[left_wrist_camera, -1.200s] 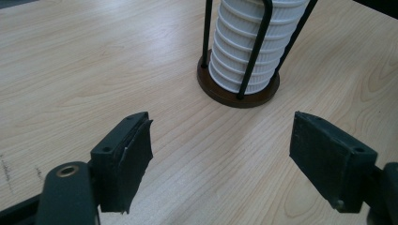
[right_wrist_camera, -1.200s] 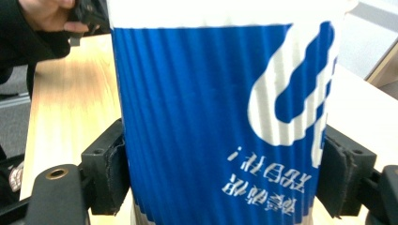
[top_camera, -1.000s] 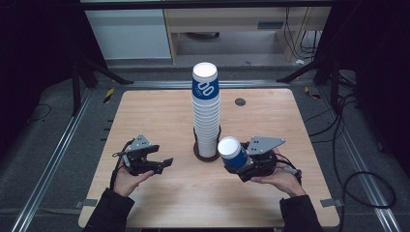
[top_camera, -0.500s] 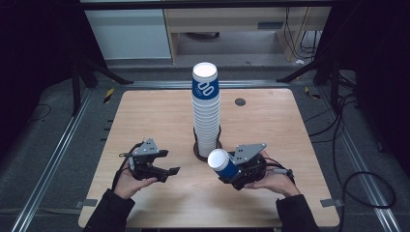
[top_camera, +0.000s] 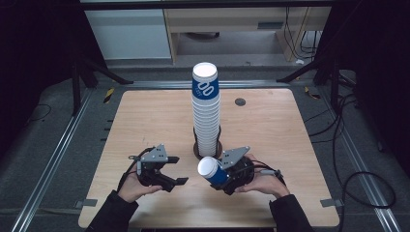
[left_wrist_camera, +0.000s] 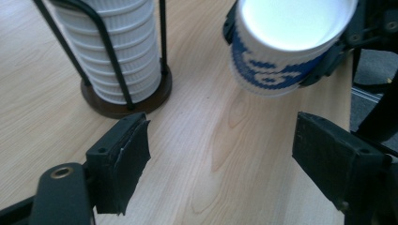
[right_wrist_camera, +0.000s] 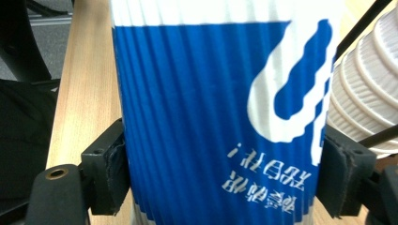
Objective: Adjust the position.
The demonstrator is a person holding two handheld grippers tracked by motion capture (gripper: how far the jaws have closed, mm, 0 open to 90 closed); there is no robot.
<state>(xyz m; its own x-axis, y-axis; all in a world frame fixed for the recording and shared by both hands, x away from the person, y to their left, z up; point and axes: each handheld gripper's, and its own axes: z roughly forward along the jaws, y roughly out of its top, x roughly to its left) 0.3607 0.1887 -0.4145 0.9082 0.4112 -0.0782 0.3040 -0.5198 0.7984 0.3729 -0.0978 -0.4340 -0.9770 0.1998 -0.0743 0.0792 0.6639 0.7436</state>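
A tall stack of blue-and-white paper cups (top_camera: 206,111) stands in a black wire holder with a round dark base (top_camera: 208,151) at the table's middle. My right gripper (top_camera: 227,174) is shut on a single blue-and-white cup (top_camera: 212,170), held tilted just in front of the holder with its white end facing left. In the right gripper view the cup (right_wrist_camera: 211,117) sits between both pads, and the stack (right_wrist_camera: 361,93) is at the right. My left gripper (top_camera: 176,170) is open and close to the cup's left. The left gripper view has the cup (left_wrist_camera: 281,51) just beyond the open jaws and the stack (left_wrist_camera: 122,51) at upper left.
A small dark round disc (top_camera: 240,102) lies on the wooden table (top_camera: 145,121) behind and right of the stack. Metal rails (top_camera: 58,159) run along both sides of the table. A cabinet and cables stand beyond the far edge.
My right gripper has carried the cup left and toward the front edge, tipping it toward the left gripper. My left gripper has shifted right, closer to the cup.
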